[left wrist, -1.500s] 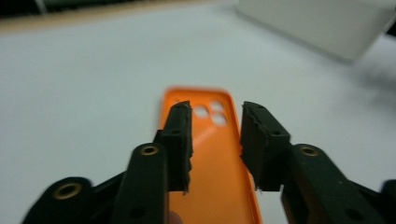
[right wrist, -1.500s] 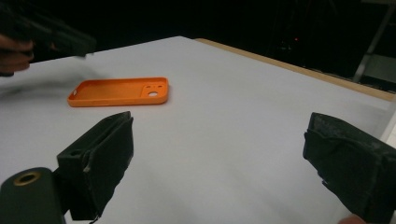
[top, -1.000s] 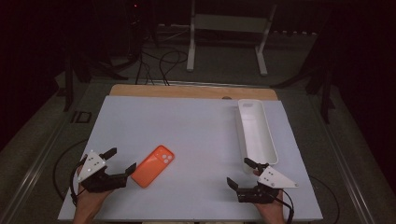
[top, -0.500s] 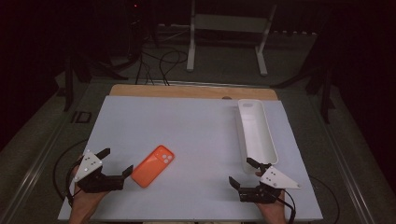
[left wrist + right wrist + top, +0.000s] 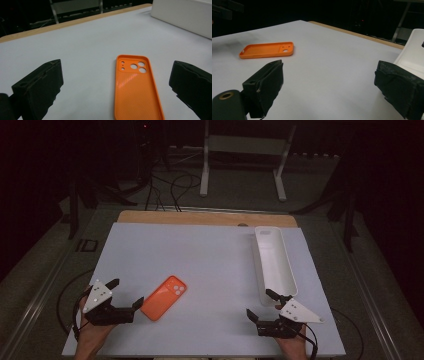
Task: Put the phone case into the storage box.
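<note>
An orange phone case (image 5: 164, 297) lies flat on the white table top, hollow side up, its camera cut-outs at the far end. My left gripper (image 5: 125, 291) rests open at the near left, its jaws spread just left of the case; in the left gripper view the case (image 5: 136, 85) lies between and ahead of the two jaws. My right gripper (image 5: 261, 303) stands open at the near right, nothing between its jaws. In the right gripper view the case (image 5: 267, 49) sits well off to the left.
A long white tray (image 5: 273, 262) lies along the right side of the table top (image 5: 200, 255), its near end beside my right gripper. A wooden edge (image 5: 200, 217) runs along the far side. Cables and stand legs lie on the dark floor beyond.
My left gripper has drawn back slightly toward the near left, away from the case. The right gripper has barely shifted. The case has not moved.
</note>
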Motion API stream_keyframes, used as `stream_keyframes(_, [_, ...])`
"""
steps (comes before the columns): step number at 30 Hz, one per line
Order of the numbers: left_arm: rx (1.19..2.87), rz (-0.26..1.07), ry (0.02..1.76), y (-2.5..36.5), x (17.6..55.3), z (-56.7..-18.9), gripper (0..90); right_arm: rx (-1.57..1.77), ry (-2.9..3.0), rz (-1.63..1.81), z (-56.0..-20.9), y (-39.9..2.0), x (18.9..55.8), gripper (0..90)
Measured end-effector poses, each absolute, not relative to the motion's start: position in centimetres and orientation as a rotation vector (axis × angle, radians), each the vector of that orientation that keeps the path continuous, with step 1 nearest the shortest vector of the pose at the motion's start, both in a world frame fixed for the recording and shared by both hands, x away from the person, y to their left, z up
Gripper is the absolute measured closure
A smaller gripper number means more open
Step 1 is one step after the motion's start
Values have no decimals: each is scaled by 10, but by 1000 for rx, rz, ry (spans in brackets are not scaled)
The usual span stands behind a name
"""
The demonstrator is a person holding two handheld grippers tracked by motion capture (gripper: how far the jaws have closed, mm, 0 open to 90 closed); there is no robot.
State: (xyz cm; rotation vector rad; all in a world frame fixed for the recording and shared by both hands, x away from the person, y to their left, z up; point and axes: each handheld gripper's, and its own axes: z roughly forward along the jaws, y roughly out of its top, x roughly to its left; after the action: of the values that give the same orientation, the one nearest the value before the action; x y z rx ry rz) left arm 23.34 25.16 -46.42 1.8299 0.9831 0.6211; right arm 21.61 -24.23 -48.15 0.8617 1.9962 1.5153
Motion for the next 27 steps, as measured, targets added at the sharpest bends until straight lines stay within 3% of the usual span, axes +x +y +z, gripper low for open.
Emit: stream_keyframes(27, [2189,492,1029,211,266,-468,0,894,1951,1512,-476,-254,218,86])
